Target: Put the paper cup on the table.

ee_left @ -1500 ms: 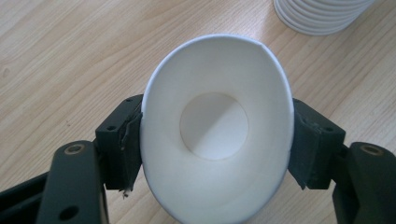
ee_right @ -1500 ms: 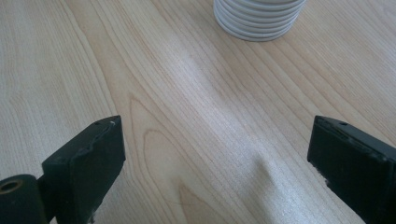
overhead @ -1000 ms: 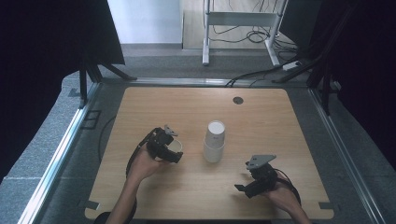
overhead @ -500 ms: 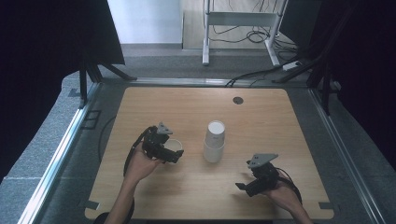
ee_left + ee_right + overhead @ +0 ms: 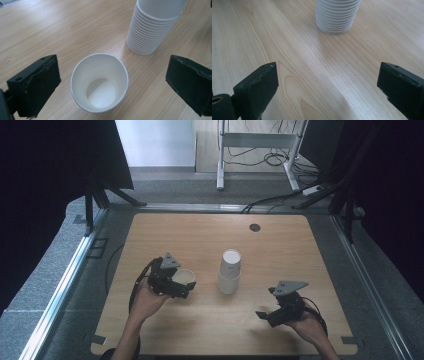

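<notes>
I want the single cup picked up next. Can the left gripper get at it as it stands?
Probably yes: the left gripper is open with the single paper cup upright between its jaws, gaps either side; the cup stack stands apart.

The cup stack (image 5: 155, 27) is cut off at twelve o'clock in the left gripper view. In the right gripper view its top (image 5: 337, 16) is likewise cropped at twelve o'clock.

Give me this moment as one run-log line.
left gripper: open, jaws either side of single paper cup, no contact | cup stack: upright mid-table | right gripper: open, empty
</notes>
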### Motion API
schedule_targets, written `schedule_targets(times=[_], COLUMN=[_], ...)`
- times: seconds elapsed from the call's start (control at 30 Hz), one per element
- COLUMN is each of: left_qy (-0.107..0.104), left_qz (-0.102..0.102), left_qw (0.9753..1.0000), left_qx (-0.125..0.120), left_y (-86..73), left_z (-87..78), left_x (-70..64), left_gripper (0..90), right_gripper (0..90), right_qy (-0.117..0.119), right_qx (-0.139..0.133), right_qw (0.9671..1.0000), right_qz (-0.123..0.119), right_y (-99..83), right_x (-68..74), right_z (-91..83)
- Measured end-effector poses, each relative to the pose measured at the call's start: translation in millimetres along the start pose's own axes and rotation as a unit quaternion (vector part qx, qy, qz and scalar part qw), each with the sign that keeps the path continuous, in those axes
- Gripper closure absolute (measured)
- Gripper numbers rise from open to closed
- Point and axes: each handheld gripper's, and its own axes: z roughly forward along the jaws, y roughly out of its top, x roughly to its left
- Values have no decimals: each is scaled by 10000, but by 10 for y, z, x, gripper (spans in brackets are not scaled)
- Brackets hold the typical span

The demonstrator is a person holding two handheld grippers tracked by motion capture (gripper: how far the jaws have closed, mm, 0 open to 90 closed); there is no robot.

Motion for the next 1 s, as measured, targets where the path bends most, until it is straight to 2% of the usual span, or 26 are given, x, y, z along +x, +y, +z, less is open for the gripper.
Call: schedule_targets(times=[0.37, 0.5, 0.53, 0.63, 0.83, 1.0], left_qy=[13, 8, -20, 7, 42, 3], left_qz=[123, 229, 308, 336, 210, 160], left_qw=[9999, 9995, 9990, 9990, 9995, 9994], left_qx=[-78, -235, -315, -284, -234, -300], left_y=[-64, -119, -163, -222, -353, -437], left_z=[-148, -229, -260, -270, -272, -275], left_x=[-64, -82, -92, -94, -75, -89], left_gripper=[0, 0, 0, 0, 0, 0], right_gripper=[37, 37, 37, 37, 37, 37], right_qy=[-189, -251, -280, -315, -383, -414], right_qx=[-167, -226, -263, -300, -373, -373], right_qw=[9996, 9994, 9992, 9989, 9983, 9980], right_qz=[82, 105, 123, 153, 211, 308], right_y=[18, 30, 31, 30, 33, 20], right_x=[-86, -118, -135, -158, -195, -224], right_z=[-145, -205, -228, -256, -299, -289])
